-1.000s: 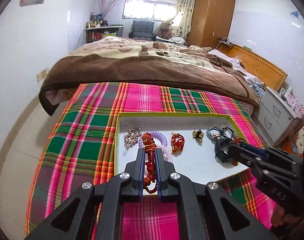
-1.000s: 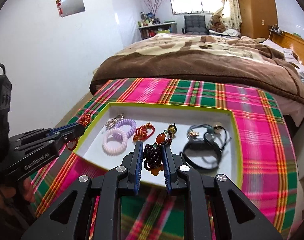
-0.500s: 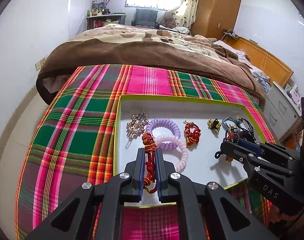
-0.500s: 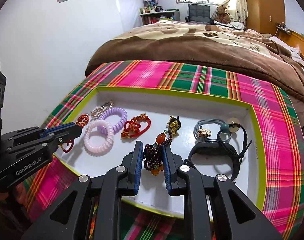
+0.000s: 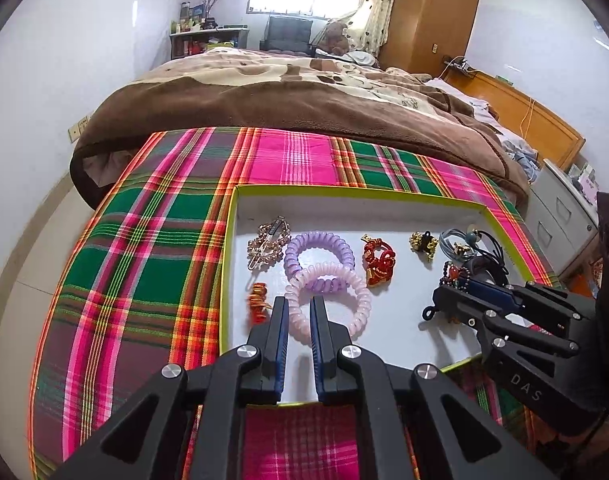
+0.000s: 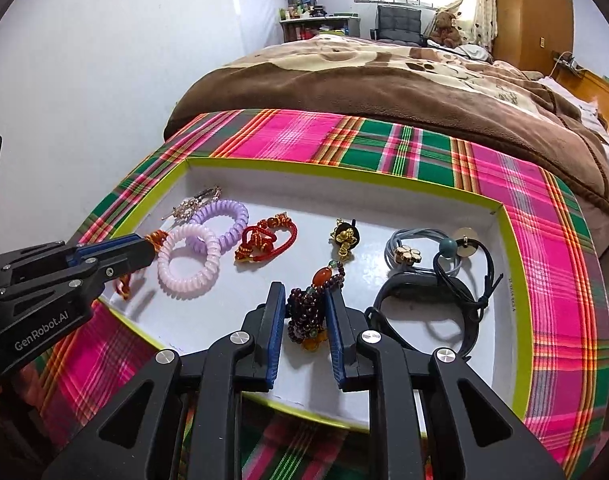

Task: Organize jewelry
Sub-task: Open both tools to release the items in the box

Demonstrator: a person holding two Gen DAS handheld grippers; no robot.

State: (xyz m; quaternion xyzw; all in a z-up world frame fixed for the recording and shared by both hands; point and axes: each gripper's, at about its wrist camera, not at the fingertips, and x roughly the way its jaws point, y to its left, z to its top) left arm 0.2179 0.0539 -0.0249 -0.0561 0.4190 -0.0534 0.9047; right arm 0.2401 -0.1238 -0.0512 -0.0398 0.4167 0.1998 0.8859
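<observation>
A white tray with a lime rim (image 5: 230, 236) (image 6: 516, 280) lies on a plaid cloth and holds the jewelry. My left gripper (image 5: 297, 306) is open and empty over the tray's front left; the red-and-gold braided bracelet (image 5: 257, 304) (image 6: 154, 238) lies just left of its fingers. My right gripper (image 6: 304, 296) is slightly open around a dark beaded bracelet with an orange stone (image 6: 310, 308) (image 5: 452, 274) that rests on the tray. A pink coil band (image 5: 328, 296), a purple coil band (image 5: 318, 246), a rhinestone clip (image 5: 268, 240) and a red knotted bracelet (image 5: 378, 260) lie further in.
A gold-and-black hair tie (image 6: 344, 238), grey and dark hair ties (image 6: 424, 254) and a black band (image 6: 424, 300) lie in the tray's right part. The plaid cloth (image 5: 144, 240) surrounds the tray. A bed with a brown blanket (image 5: 284, 100) stands behind, white wall on the left.
Both grippers came down into the tray and opened. The left let go of the red braided bracelet, now lying beside its fingers. The right loosened on the dark beaded bracelet, now resting on the tray.
</observation>
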